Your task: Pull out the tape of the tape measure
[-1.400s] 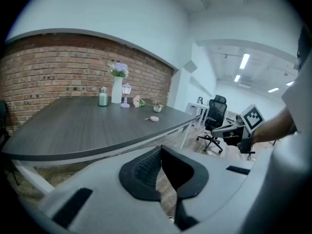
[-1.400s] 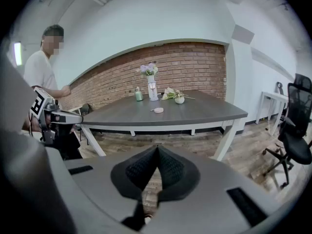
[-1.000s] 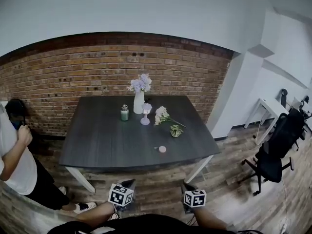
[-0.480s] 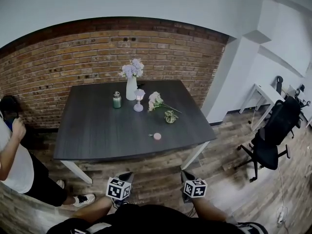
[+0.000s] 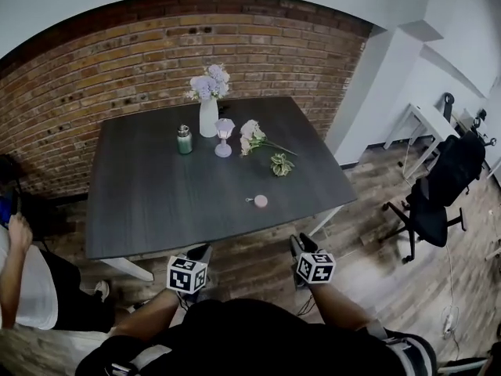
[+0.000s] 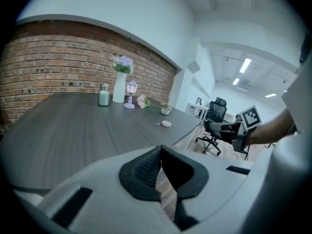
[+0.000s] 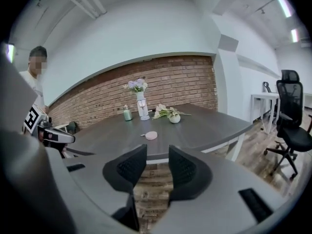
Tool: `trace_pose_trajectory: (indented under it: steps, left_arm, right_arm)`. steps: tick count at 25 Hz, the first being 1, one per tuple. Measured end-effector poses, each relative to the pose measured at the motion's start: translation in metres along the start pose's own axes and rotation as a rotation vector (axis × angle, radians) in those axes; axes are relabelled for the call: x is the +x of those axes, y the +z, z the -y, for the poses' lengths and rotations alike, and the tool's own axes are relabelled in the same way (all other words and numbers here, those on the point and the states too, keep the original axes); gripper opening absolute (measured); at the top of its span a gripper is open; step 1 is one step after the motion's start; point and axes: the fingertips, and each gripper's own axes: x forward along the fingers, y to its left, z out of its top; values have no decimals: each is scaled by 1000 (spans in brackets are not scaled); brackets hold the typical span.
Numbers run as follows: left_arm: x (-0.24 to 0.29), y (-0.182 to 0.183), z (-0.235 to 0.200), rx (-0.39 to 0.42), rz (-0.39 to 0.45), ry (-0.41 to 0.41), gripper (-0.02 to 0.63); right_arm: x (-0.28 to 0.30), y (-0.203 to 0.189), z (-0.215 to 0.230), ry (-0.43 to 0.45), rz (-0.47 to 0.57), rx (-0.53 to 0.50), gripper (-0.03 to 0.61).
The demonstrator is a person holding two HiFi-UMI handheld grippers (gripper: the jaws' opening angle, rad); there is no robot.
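Note:
The tape measure (image 5: 261, 201) is a small round pink case with a short tab. It lies on the dark table (image 5: 141, 210) near the front right edge, and shows in the left gripper view (image 6: 166, 124) and the right gripper view (image 7: 151, 135). Both grippers hang short of the table's front edge, well away from the case. My left gripper (image 5: 201, 251) is shut and empty, its pads meeting (image 6: 160, 152). My right gripper (image 5: 300, 244) stands open (image 7: 157, 155); its jaws have just been opening, with nothing between them.
At the table's back stand a white vase of purple flowers (image 5: 207, 114), a green jar (image 5: 185, 140), a small pink lamp (image 5: 224, 138), cut flowers (image 5: 257, 135) and a little pot (image 5: 282, 164). A black office chair (image 5: 438, 202) is on the right, a person (image 5: 19, 276) on the left.
The head view has come closer to the table and tipped down. Both grippers have moved forward toward the table's front edge.

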Motion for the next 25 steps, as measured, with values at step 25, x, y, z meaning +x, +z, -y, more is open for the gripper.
trace_pose_trajectory:
  steps: [25]
  left_arm:
    - [51,51,-61,-213,67,244,9]
  right_arm:
    - [183,13,-61,466,-274,-377,270]
